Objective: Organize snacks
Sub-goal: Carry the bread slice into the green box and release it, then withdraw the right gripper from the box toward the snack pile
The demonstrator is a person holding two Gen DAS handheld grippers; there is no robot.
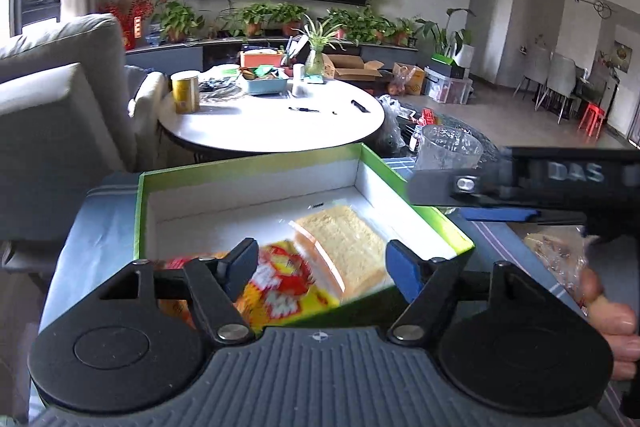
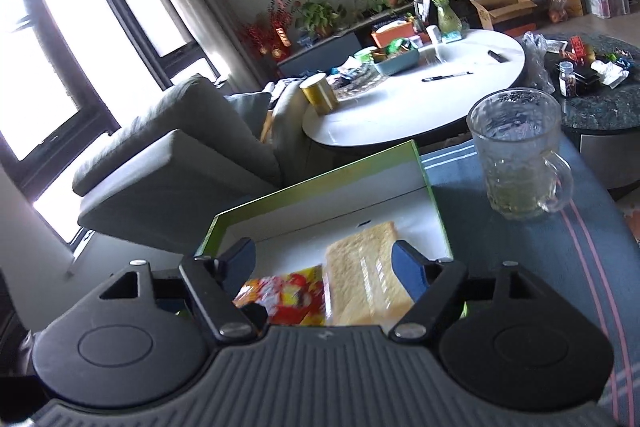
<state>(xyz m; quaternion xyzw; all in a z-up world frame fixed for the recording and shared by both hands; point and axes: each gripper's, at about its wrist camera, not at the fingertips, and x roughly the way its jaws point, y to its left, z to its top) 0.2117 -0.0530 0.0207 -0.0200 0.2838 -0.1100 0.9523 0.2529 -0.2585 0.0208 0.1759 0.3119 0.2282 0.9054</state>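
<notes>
The box [image 1: 256,173], green outside and white inside, is the landmark: both snacks already lie in it. The bread [image 1: 344,247], a clear-wrapped pale slab, sits toward the box's right wall, its long axis running from the near edge back toward the far wall. The red-and-yellow packet [image 1: 280,291] lies just left of the bread, touching or slightly overlapping it, against the near wall.

The left gripper [image 1: 320,265] hangs over the box's near edge with its fingers spread apart and nothing between them; packet and bread show below the gap. The right gripper [image 2: 323,261] also stands parted and empty above the near half of the box, and the bread lines up almost straight ahead of it, lengthwise along its fingers. Judged from that, the right gripper is the better placed for the bread, the left for the packet.

Only the left view shows another wrapped snack [image 1: 560,251] outside the box, beyond its right wall, by the person's hand [image 1: 616,323]; it looks like the next thing to bring in, and the right side is nearer to it. Only the right view shows the glass mug [image 2: 516,163] whole, standing on the cloth right of the box's far corner, apart from it.
</notes>
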